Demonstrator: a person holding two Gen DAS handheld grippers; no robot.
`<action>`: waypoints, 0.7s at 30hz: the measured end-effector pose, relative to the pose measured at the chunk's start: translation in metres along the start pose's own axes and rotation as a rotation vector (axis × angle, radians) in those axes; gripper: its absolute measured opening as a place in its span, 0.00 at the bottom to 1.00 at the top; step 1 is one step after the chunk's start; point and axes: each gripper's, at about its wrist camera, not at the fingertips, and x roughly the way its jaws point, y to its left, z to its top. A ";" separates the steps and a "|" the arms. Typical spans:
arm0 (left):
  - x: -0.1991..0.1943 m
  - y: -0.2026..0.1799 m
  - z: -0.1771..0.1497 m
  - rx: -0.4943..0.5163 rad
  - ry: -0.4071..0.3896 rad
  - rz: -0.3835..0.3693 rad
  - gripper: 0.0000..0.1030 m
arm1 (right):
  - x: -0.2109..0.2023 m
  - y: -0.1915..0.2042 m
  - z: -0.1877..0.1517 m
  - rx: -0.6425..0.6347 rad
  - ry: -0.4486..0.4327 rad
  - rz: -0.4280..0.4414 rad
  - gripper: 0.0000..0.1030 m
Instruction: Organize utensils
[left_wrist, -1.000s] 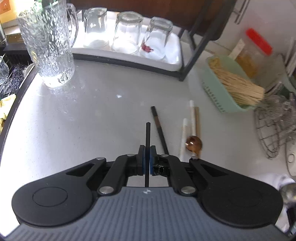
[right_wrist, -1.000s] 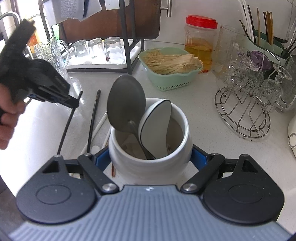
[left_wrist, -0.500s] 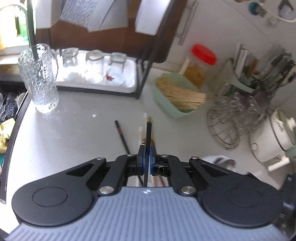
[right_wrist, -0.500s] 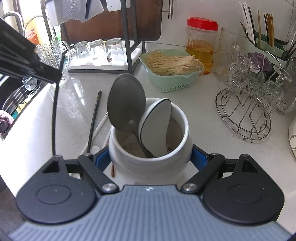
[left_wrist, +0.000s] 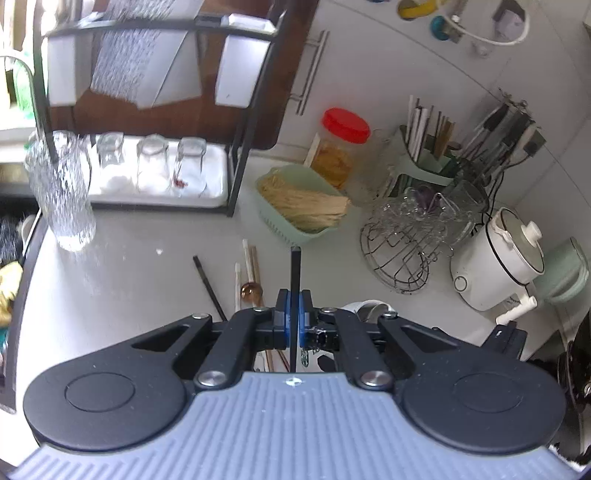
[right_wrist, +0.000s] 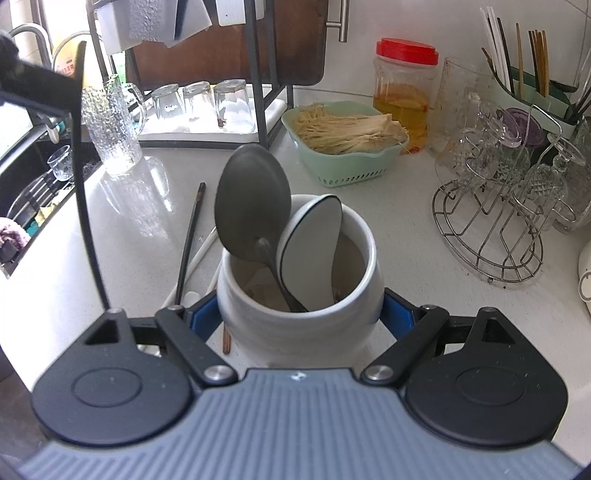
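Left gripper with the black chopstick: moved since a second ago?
Yes. In the right wrist view the left gripper has risen, from countertop level to the pitcher's rim, lifting the black chopstick.

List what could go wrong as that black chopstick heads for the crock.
1. The crock mouth is crowded by the ladle and white spoon; the chopstick may strike them.
2. The left hand-held gripper pinches the chopstick at one thin spot, so it may pivot or slip.
3. A knock may shift the crock in the right hand-held gripper.

White speckled countertop (right_wrist: 406, 236), white wall (left_wrist: 406, 66), brown wood cabinet door (right_wrist: 221, 48), daylight from left.
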 end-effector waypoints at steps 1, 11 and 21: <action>-0.003 -0.002 0.001 0.009 -0.005 -0.001 0.04 | 0.000 0.000 0.000 0.001 -0.002 0.000 0.88; -0.019 -0.021 0.018 0.076 -0.034 -0.016 0.04 | -0.001 0.001 -0.003 0.005 -0.020 -0.002 0.88; -0.041 -0.046 0.042 0.146 -0.039 -0.047 0.04 | -0.002 0.000 -0.005 0.009 -0.035 -0.002 0.88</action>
